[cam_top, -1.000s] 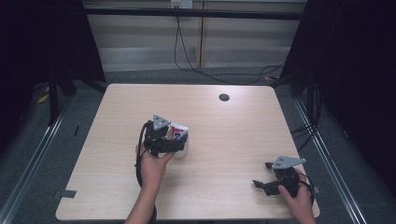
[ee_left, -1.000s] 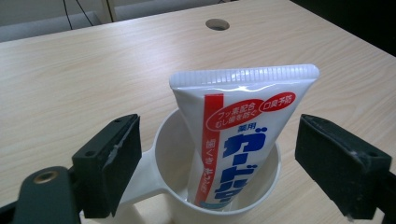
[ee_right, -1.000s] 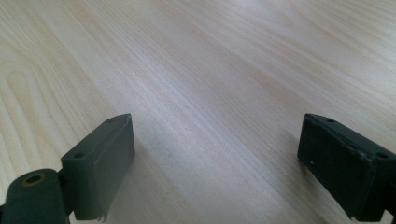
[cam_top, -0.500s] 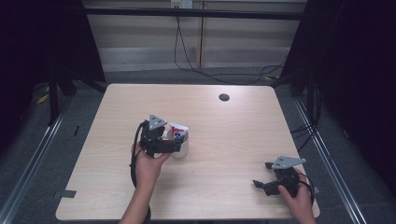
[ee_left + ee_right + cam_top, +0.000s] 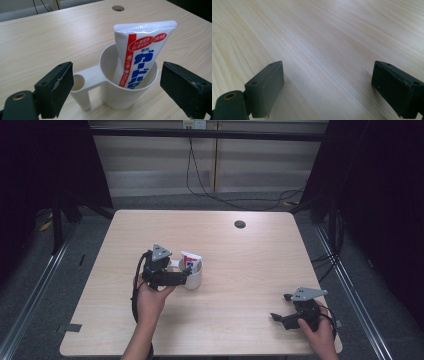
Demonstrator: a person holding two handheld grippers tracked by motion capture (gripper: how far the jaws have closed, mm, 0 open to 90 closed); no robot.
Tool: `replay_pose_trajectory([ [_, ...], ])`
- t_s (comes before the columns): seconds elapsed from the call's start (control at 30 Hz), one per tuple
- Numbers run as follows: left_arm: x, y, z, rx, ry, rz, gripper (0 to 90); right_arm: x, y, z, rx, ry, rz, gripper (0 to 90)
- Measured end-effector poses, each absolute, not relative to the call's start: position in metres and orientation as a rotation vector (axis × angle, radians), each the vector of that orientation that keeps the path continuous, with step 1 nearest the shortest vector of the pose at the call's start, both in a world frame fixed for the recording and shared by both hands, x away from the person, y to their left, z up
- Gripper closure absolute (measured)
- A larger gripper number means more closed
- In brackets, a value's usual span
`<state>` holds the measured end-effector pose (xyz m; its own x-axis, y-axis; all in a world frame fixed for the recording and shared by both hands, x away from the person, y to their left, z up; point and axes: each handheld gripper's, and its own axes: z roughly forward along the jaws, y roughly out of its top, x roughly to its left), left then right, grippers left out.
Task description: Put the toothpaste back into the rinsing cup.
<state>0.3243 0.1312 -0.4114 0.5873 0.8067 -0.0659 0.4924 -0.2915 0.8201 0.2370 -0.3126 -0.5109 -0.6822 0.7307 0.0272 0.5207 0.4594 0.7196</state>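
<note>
A white cup [image 5: 194, 279] with a side handle stands left of the table's middle. A white toothpaste tube [image 5: 191, 260] with red and blue print stands in it, leaning on the rim. My left gripper [image 5: 183, 276] is just left of the cup and points at it, open. In the left gripper view the cup [image 5: 125, 97] and the tube [image 5: 140, 50] stand between and beyond the two wide-apart jaws of that gripper [image 5: 117, 75], which touch neither. My right gripper [image 5: 280, 306] rests near the table's front right corner, open. In its own view the right gripper [image 5: 327, 75] holds nothing, with bare wood between its jaws.
The light wooden table [image 5: 250, 270] has a round dark cable hole [image 5: 240, 224] at its back right, also seen as the hole [image 5: 118, 8] in the left gripper view. Dark curtains and metal rails flank the table. Cables hang behind it.
My left gripper has drawn back a little to the left, so more of the cup shows. The cup, the tube and the right gripper have stayed put.
</note>
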Motion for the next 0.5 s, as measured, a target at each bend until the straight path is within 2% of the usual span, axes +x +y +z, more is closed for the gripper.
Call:
replay_pose_trajectory([
  [0.5,0.317,0.156,-0.41,1.921,1.05,0.483,11.6,0.237,-0.312,-0.511,1.072,2.426,1.048,10.6],
])
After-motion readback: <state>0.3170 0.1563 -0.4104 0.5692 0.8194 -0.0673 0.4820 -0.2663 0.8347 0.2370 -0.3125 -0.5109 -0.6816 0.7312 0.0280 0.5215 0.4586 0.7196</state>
